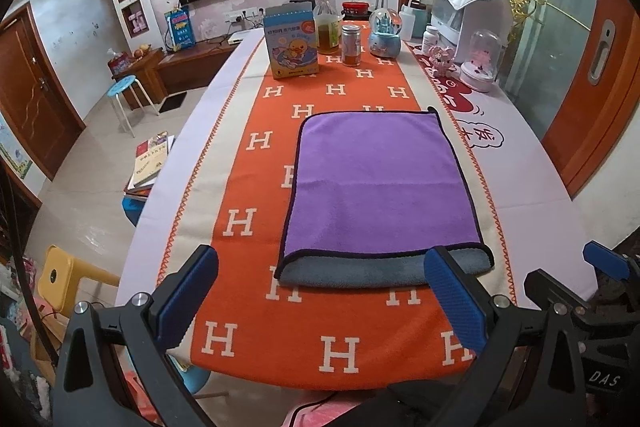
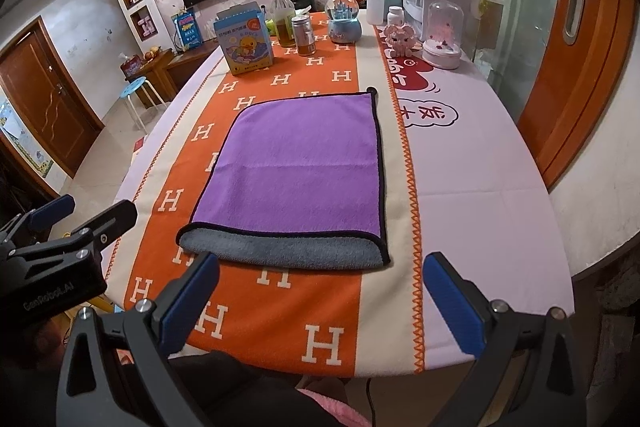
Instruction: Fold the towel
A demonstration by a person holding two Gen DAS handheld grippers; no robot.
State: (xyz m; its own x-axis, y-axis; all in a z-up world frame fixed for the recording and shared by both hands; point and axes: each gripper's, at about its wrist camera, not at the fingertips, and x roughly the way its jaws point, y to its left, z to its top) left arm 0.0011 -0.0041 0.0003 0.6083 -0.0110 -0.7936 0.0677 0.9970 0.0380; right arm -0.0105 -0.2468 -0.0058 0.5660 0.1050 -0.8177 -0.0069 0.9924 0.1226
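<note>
Towel: I see the towel [image 1: 380, 187] lying flat near the middle of the orange runner [image 1: 248, 307], purple face up, dark piping round the edge. It already looks doubled over: along the near edge a grey layer rolls out from under the purple one like a fold.
Towel, right view: same towel [image 2: 304, 175], its right edge close to the runner's zigzag border, a small loop at the far right corner.
Left gripper: my left gripper [image 1: 324, 299] hangs above the near end of the table, jaws spread wide, nothing between them. Its right finger overlaps the towel's near right corner in the picture; I cannot tell whether it touches.
Right gripper: my right gripper [image 2: 320, 303] sits just short of the near fold, jaws spread, holding nothing.
Step in hand: I judge one fold done and both tools poised for a second.
Next move: I would pinch both layers at the two corners of one short side, lift low, and carry them across to the opposite edge. Both layers must be caught, or the grey underside will slip out.
Surroundings: a carton [image 1: 291, 47], a bottle [image 1: 328, 27], a tin [image 1: 351, 45] and a snow globe [image 1: 385, 33] stand at the far end, well apart from the towel.
</note>
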